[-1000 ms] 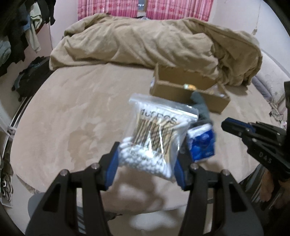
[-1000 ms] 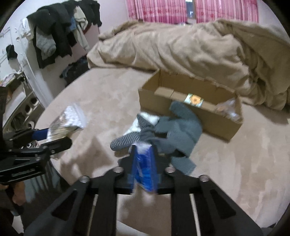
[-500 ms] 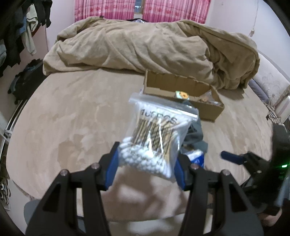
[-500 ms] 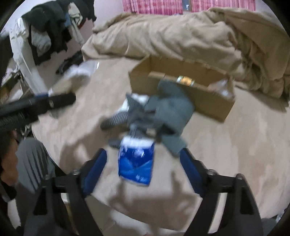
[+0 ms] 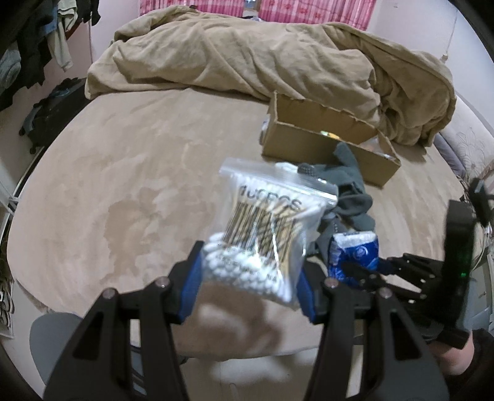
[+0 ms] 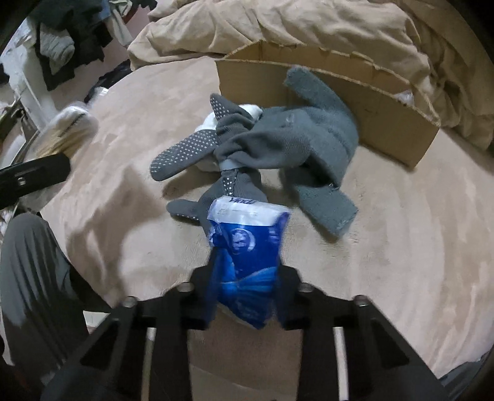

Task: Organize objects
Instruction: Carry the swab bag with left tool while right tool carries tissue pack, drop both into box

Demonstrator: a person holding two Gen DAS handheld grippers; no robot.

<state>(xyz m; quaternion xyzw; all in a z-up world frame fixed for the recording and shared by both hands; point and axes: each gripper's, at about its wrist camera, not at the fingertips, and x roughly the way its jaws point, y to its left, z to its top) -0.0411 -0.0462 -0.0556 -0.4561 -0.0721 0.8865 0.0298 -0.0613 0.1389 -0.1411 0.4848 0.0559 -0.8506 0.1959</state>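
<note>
Blue-padded left gripper (image 5: 248,287) clamps swab bag (image 5: 265,234); right gripper (image 6: 247,290) seemingly pinches tissue pack (image 6: 247,246), both level.

You are in a bedroom at home. Evidence: a bed (image 5: 129,172) with a tan cover, a rumpled duvet (image 5: 262,58) heaped at its far side, pink curtains (image 5: 308,10) behind it, clothes (image 6: 71,40) hanging by the wall, bags (image 5: 52,114) on the floor, socks (image 6: 247,138) lying on the bed.
</note>
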